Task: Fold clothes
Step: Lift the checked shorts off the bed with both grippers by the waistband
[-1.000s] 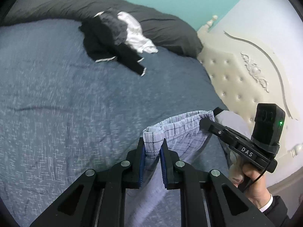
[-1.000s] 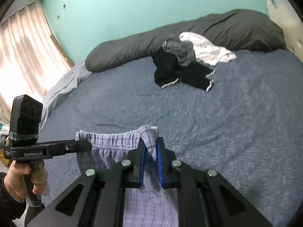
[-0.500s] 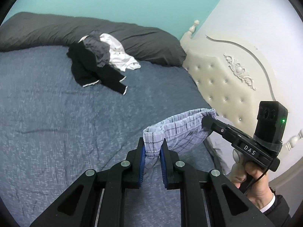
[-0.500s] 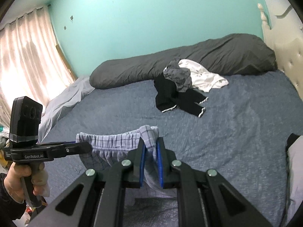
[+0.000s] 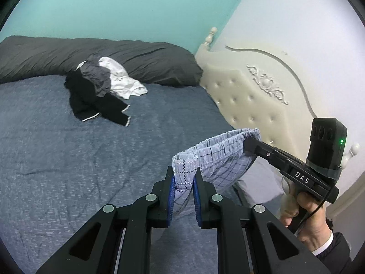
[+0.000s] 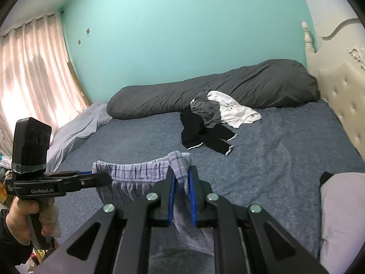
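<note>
Shorts point(image 5: 219, 159) — pale blue plaid, elastic waist — hang in the air between the two tongs, clear of the bed point(image 5: 68, 159). At the left end, the left gripper point(image 5: 184, 182) is clamped on one corner of the waistband, a tuft of cloth standing up between its blue pads point(image 5: 170, 196). In the right wrist view the same tool comes in from the left, its tip biting that corner point(image 6: 100, 178).

From there the waistband runs as a shallow sagging line to the right end, where the right gripper point(image 6: 181, 182) pinches the other corner the same way; the left wrist view shows its black tip closed on the band point(image 5: 251, 143). Both sets of jaws are nearly closed, each gripping cloth.

So the long axis lies straight from one gripper to the other, and the legs drop below the fingers, out of clear view. Neither hand is nearer — each already has its end.

The bed lies ahead of and below both tongs. Farther out along the fingers sits a clothes pile point(image 6: 209, 123) of black, grey and white, against a dark bolster point(image 6: 216, 91). Off to the right stands the headboard point(image 5: 251, 96).

My reading: the next move is to lay the shorts flat on the bare blue cover just ahead, short of the pile, with the waistband kept taut and level so the legs fall straight.
</note>
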### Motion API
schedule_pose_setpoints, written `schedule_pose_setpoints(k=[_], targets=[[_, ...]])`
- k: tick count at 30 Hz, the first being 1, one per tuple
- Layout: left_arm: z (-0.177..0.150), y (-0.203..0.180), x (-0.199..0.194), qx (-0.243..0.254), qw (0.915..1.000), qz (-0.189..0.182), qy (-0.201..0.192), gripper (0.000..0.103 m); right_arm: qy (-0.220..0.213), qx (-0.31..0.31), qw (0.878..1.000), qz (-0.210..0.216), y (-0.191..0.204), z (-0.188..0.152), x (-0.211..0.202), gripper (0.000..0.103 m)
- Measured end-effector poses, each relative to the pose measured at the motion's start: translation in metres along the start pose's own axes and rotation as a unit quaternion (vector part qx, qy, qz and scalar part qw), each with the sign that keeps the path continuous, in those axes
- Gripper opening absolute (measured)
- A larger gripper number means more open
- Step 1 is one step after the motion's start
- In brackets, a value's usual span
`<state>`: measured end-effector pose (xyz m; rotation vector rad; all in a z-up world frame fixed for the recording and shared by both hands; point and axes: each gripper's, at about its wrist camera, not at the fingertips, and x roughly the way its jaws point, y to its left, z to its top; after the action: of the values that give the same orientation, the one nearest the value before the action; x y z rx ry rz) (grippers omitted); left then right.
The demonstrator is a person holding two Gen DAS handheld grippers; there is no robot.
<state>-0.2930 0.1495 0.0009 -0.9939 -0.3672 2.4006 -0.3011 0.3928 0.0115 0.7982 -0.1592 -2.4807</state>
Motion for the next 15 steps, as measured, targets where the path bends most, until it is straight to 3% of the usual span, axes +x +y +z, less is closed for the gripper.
schedule_pose_setpoints(k=[15], targets=[[-0.002,-0.094,0.003,0.045,0.9983,-0.035,0.007,0.016,-0.031,0.008,0.999,-0.039,-0.031,-0.006,-0.093,0.011]])
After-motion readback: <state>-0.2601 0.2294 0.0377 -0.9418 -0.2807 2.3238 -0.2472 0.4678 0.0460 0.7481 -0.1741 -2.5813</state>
